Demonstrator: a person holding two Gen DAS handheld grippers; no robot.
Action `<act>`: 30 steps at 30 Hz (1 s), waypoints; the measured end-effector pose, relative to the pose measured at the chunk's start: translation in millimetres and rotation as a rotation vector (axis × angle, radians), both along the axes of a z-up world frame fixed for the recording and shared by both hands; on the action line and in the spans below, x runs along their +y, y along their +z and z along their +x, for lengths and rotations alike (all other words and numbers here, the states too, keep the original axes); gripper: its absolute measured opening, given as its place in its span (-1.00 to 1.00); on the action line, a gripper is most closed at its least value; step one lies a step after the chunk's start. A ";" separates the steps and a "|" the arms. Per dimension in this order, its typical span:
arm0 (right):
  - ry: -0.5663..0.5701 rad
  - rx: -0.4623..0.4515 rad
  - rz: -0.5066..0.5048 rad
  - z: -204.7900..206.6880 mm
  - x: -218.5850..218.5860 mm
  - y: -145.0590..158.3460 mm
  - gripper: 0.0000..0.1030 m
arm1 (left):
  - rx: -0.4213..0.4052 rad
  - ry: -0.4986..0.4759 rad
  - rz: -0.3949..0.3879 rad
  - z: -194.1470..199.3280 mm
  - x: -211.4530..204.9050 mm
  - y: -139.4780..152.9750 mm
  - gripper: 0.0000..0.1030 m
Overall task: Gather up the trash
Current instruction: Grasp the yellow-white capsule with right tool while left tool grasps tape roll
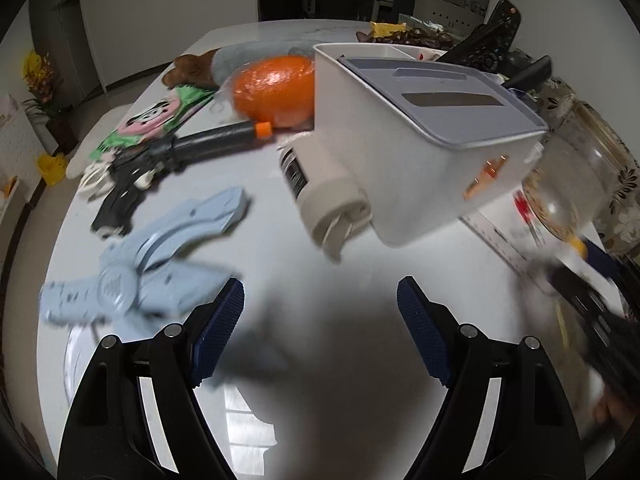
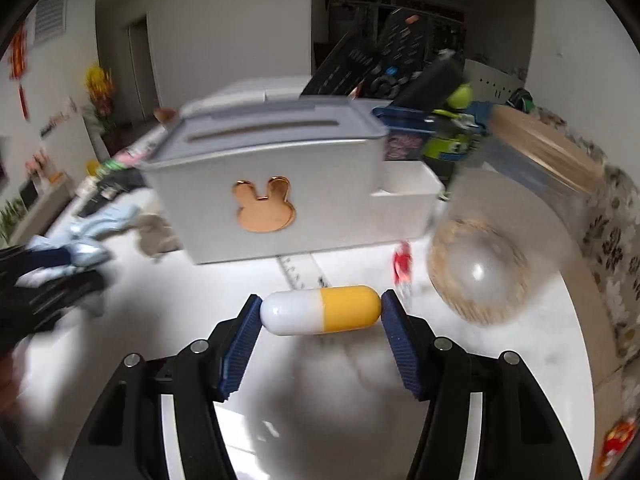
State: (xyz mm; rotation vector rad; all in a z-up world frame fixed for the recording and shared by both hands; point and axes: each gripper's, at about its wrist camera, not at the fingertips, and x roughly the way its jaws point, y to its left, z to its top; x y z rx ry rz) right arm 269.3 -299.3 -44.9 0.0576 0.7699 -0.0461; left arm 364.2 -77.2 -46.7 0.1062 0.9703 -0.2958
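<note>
The right tongs [image 2: 321,311] are clamped on a big pill-shaped capsule [image 2: 321,310]. It is smooth and shiny, half white and half yellow, and held sideways by its two round ends. It hangs just in front of the white box [image 2: 224,200] with the gold bunny. The left tongs [image 1: 321,300] are apart, holding nothing, above the white worktop [image 1: 280,256].

White table [image 1: 360,280] bears tissue box [image 1: 420,152], toy gun [image 1: 168,156], jar [image 1: 576,176].
</note>
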 end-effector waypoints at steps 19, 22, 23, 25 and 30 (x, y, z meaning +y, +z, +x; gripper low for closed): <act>0.050 0.017 0.057 -94.6 5.0 9.1 0.16 | 0.023 0.076 -0.022 78.5 -11.5 -37.4 0.55; 0.054 0.026 0.061 -98.9 6.4 7.1 0.16 | -0.009 -0.002 0.036 76.1 -21.6 -38.8 0.25; 0.058 0.028 0.056 -101.0 7.7 6.7 0.16 | -0.019 -0.024 0.039 75.2 -22.8 -37.6 0.14; 0.053 0.028 0.057 -103.5 7.7 6.7 0.16 | -0.013 -0.041 0.020 73.7 -20.2 -36.1 0.07; 0.036 0.029 0.075 -111.6 5.8 9.9 0.16 | -0.046 -0.059 -0.086 44.4 1.6 -14.0 0.01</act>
